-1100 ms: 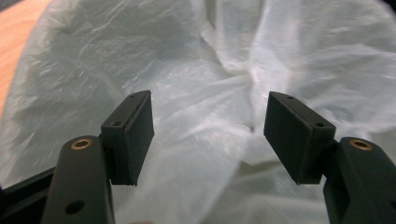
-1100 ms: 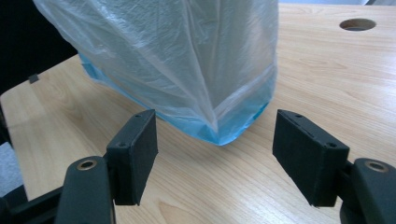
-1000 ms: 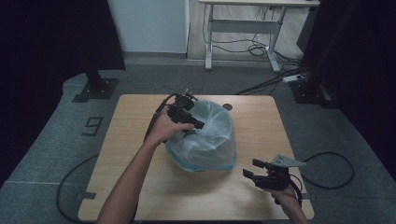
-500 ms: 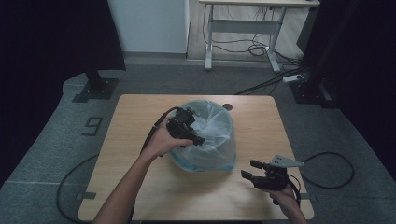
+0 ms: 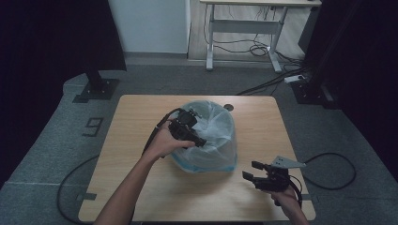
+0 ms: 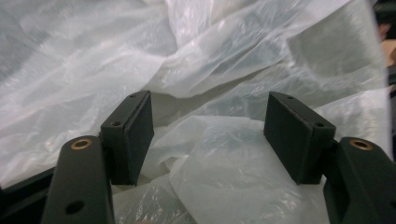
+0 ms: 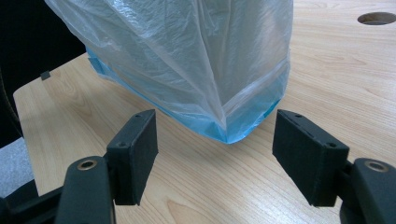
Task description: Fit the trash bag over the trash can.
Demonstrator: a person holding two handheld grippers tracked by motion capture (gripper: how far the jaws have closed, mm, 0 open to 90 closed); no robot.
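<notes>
A translucent white plastic bag (image 5: 213,140) with a blue base stands puffed up in the middle of the wooden table (image 5: 136,122). My left gripper (image 5: 199,140) hovers over the bag's left side, jaws open. In the left gripper view, crumpled folds of the bag (image 6: 224,168) lie between the pads (image 6: 140,135) without being pinched, and the left gripper (image 6: 210,135) is open. My right gripper (image 5: 251,169) rests low near the table's front right, open, pointing at the bag. In the right gripper view, the bag's blue bottom corner (image 7: 229,130) sits just beyond the right gripper (image 7: 215,154).
A round cable hole (image 5: 228,107) is in the table behind the bag. Cables trail from both grippers, one off the table's left side (image 5: 155,133). A white desk frame (image 5: 244,28) stands on the floor beyond the table.
My left gripper has moved from the bag's far rim toward the near side and lower onto the bag, mostly in the first half second. The right gripper has stayed put.
</notes>
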